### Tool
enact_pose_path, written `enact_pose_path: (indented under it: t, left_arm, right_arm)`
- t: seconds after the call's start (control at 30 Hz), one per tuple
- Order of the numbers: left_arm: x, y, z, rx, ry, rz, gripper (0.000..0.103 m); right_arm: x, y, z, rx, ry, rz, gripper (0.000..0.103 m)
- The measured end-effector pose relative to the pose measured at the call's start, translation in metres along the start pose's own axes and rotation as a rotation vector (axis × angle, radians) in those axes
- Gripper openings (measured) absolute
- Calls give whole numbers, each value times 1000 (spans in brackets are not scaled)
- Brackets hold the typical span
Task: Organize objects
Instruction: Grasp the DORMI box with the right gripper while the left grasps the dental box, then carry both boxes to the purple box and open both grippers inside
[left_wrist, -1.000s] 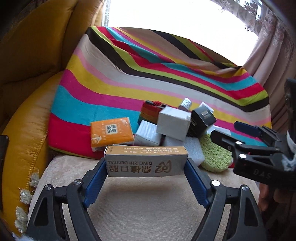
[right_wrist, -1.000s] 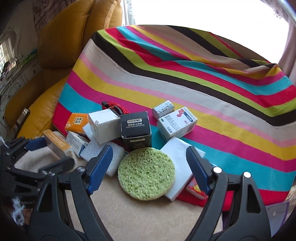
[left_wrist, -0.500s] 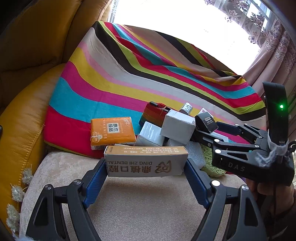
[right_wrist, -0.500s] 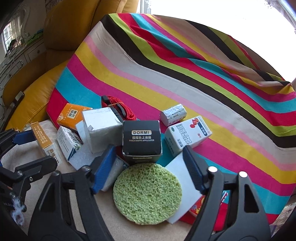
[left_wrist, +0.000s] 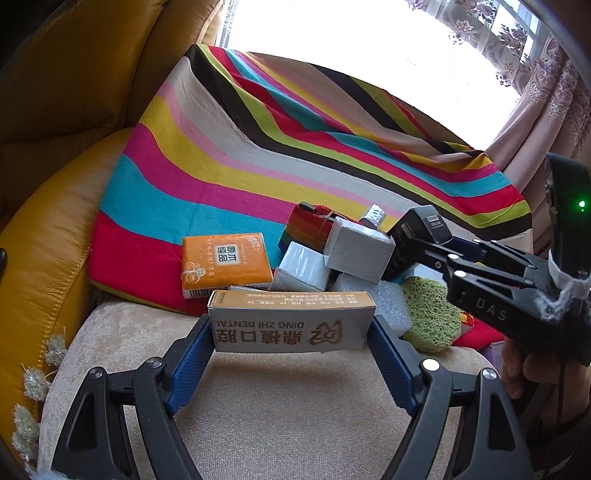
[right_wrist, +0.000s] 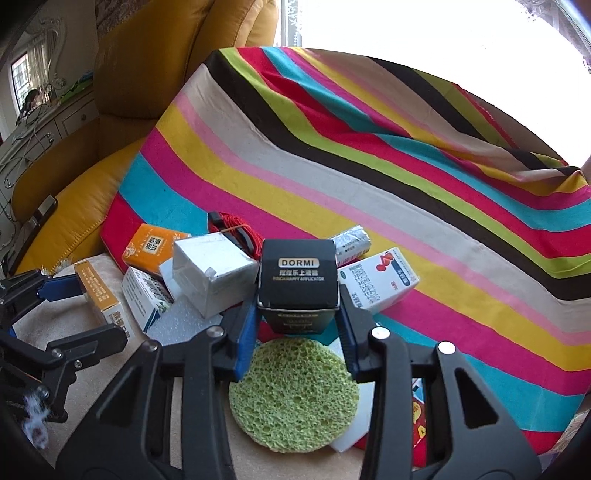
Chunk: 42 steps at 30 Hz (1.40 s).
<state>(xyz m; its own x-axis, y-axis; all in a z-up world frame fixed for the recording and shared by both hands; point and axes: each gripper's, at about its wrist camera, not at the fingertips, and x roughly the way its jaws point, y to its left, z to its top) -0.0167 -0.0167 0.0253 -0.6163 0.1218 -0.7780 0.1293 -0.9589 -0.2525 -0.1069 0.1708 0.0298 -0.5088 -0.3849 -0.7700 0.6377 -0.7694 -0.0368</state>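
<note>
My left gripper (left_wrist: 291, 334) is shut on a tan Ding Zhi Dental box (left_wrist: 291, 320), held just above the beige seat cushion (left_wrist: 280, 413); the box also shows in the right wrist view (right_wrist: 98, 295). My right gripper (right_wrist: 298, 314) is shut on a black DORMI box (right_wrist: 298, 284) at the edge of the striped cloth (right_wrist: 369, 155), above a round green sponge (right_wrist: 295, 395). The black box (left_wrist: 413, 240) also shows in the left wrist view. A pile of boxes lies between the two grippers.
In the pile: an orange tissue pack (left_wrist: 223, 264), a grey-white box (right_wrist: 212, 273), a white medicine box (right_wrist: 146, 295), a white carton with red marks (right_wrist: 376, 282), a foil roll (right_wrist: 351, 242), a red strap (right_wrist: 232, 229). Yellow leather sofa (left_wrist: 55, 110) lies to the left.
My right gripper moved forward over the sponge and closed on the black DORMI box. My left gripper kept its hold on the dental box and moved little.
</note>
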Motion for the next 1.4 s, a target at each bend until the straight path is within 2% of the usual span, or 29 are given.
enact_pose_path:
  t: [0.33, 0.47, 0.63, 0.93, 1.17, 1.23, 1.4]
  left_arm:
    - [-10, -17, -1, 78, -51, 11, 83]
    - [-15, -33, -1, 135, -75, 1, 83]
    - [-18, -57, -4, 195, -89, -31, 83]
    - [-15, -124, -13, 341, -77, -153, 83]
    - [-8, -194, -25, 469, -41, -279, 83]
    - [-5, -215, -30, 506, -18, -317, 83]
    - [6, -262, -49, 583, 65, -408, 83]
  right_arm:
    - [-64, -26, -7, 145, -175, -18, 43]
    - [-93, -45, -25, 243, -229, -24, 43]
    - [-130, -71, -53, 328, -250, -90, 43]
    - [-165, -123, -126, 492, -154, -270, 43]
    - [-176, -155, -184, 605, -67, -396, 43]
    - [-180, -162, -198, 624, -40, -445, 43]
    - [-187, -185, -231, 710, 8, -492, 43]
